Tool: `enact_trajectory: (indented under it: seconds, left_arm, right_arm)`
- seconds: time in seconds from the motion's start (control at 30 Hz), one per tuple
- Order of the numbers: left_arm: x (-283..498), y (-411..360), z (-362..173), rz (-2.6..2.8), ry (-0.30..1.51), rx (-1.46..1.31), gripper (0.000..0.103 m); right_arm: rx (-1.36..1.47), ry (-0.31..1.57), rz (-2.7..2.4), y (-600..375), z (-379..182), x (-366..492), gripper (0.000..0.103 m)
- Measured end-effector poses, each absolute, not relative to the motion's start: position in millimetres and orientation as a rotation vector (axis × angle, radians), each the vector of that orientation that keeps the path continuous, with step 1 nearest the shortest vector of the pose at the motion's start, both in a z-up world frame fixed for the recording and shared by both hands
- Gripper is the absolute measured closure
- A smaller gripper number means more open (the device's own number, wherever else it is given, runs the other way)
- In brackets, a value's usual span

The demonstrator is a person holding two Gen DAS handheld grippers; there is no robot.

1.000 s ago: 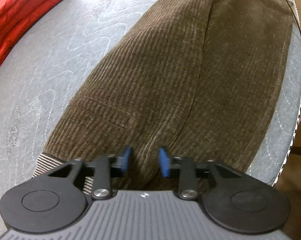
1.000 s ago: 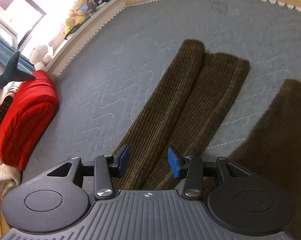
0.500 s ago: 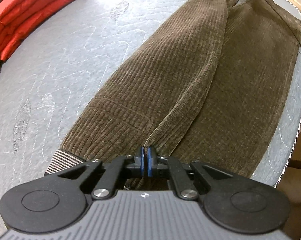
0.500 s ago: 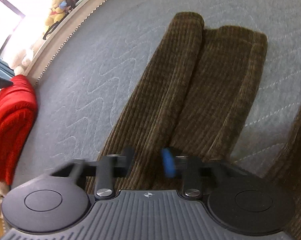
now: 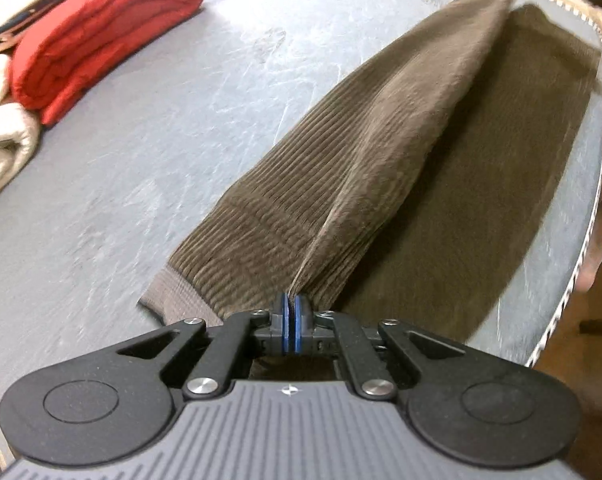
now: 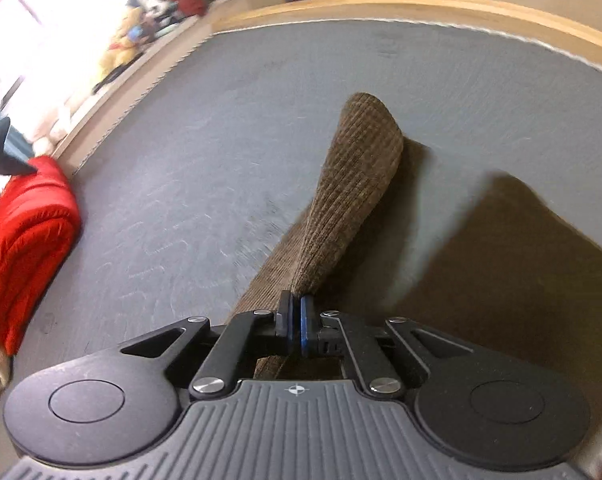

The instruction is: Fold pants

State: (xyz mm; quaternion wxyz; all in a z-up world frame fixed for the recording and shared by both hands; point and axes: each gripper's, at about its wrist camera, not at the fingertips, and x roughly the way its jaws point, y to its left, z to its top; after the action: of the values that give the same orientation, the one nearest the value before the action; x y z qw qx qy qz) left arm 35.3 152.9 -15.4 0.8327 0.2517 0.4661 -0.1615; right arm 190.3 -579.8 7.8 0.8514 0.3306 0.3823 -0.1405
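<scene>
Your left claw [image 5: 292,312] is pressed together on a raised ridge of the brown corduroy pants [image 5: 381,152] close to the striped waistband [image 5: 169,296], pinching the fabric between its blue pads. Your right claw [image 6: 295,320] likewise pinches the pants [image 6: 357,172] farther along a leg, so the cloth rises off the grey quilted mattress [image 5: 121,152] in a taut fold between both claws. Beneath that fold, the other leg [image 5: 501,184] lies flat on the mattress. Beyond the pants, well apart from them, a folded red blanket [image 5: 97,36] rests near the mattress edge, a cream one [image 5: 1,144] beside it.
</scene>
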Motion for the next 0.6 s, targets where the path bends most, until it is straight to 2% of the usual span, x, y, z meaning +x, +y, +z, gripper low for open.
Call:
enact_trajectory:
  seconds: [0.13,0.3,0.33,0.4,0.43,0.47,0.53,0.6]
  left_arm:
    - [6.7,149.3,-21.6,-0.314,1.035,0.611,0.101]
    - [-11.1,140.8,-54.8,-0.234,1.127,0.856,0.103]
    - [-8.6,142.0,-50.1,-0.233,1.123,0.82,0.099]
    - [1.7,146.5,-25.9,-0.252,1.085,0.642,0.098]
    - [7.4,148.1,-11.6,-0.251,1.052,0.558,0.09]
    - [13.0,148.4,0.0,-0.244,1.014,0.488,0.076]
    - [24.6,143.8,14.0,-0.214,0.961,0.408,0.061]
    - [36.5,138.0,21.7,-0.164,0.928,0.367,0.058]
  right_arm:
    - [0.657,0.854,-0.338,-576.3,9.2,110.6,0.101]
    - [0.714,0.993,-0.447,-592.8,-36.1,45.9,0.1]
    - [0.756,1.0,-0.444,-598.8,-44.2,41.7,0.097]
    - [0.823,0.966,-0.437,-613.4,-51.2,35.1,0.096]
    - [0.823,0.929,-0.457,-621.2,-48.3,32.0,0.094]
    - [0.841,0.877,-0.487,-633.4,-44.5,27.6,0.09]
    - [0.956,0.775,-0.539,-658.8,-40.6,17.6,0.072]
    - [1.08,0.705,-0.586,-684.9,-43.0,11.6,0.071]
